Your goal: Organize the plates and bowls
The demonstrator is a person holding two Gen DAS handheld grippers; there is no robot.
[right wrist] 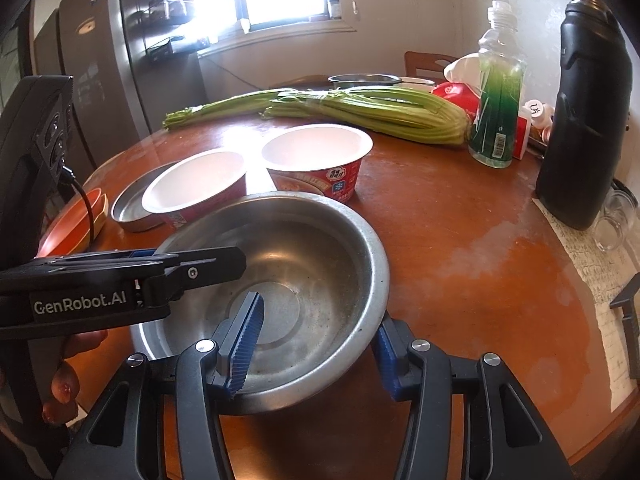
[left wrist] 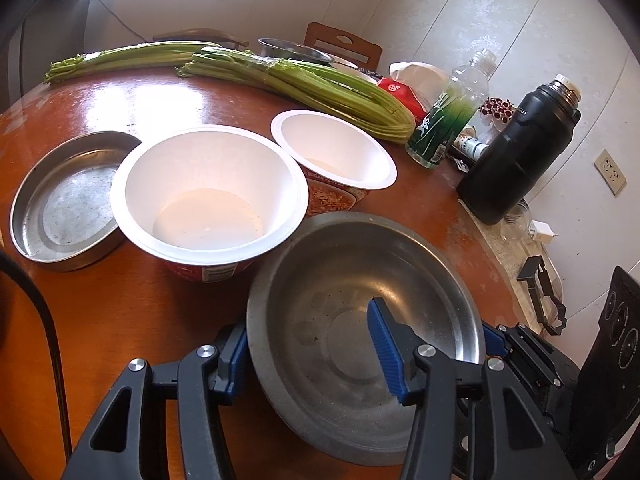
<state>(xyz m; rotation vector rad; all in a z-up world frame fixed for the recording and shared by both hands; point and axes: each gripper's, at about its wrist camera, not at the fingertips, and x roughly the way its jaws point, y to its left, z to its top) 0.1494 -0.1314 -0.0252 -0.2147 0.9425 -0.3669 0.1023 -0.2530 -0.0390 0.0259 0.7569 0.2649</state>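
Observation:
A large steel bowl (left wrist: 360,280) (right wrist: 304,248) stands on the brown round table near its front edge. My left gripper (left wrist: 308,344) straddles its left rim, one blue finger inside and one outside, jaws wide. My right gripper (right wrist: 316,348) straddles its right rim the same way, jaws wide. Whether the pads touch the rim is unclear. Behind the bowl stand two empty paper noodle bowls, a near one (left wrist: 208,196) (right wrist: 196,184) and a far one (left wrist: 332,148) (right wrist: 316,152). A shallow steel plate (left wrist: 64,200) (right wrist: 128,208) lies to the left. Orange plates (right wrist: 80,216) are stacked at the table's left edge.
Two bundles of celery (left wrist: 304,84) (right wrist: 360,108) lie across the back of the table. A green plastic bottle (left wrist: 448,120) (right wrist: 496,100), a black thermos (left wrist: 520,152) (right wrist: 584,120), a red packet and a glass jar (right wrist: 616,220) crowd the right side. Another steel bowl (right wrist: 364,79) sits far back.

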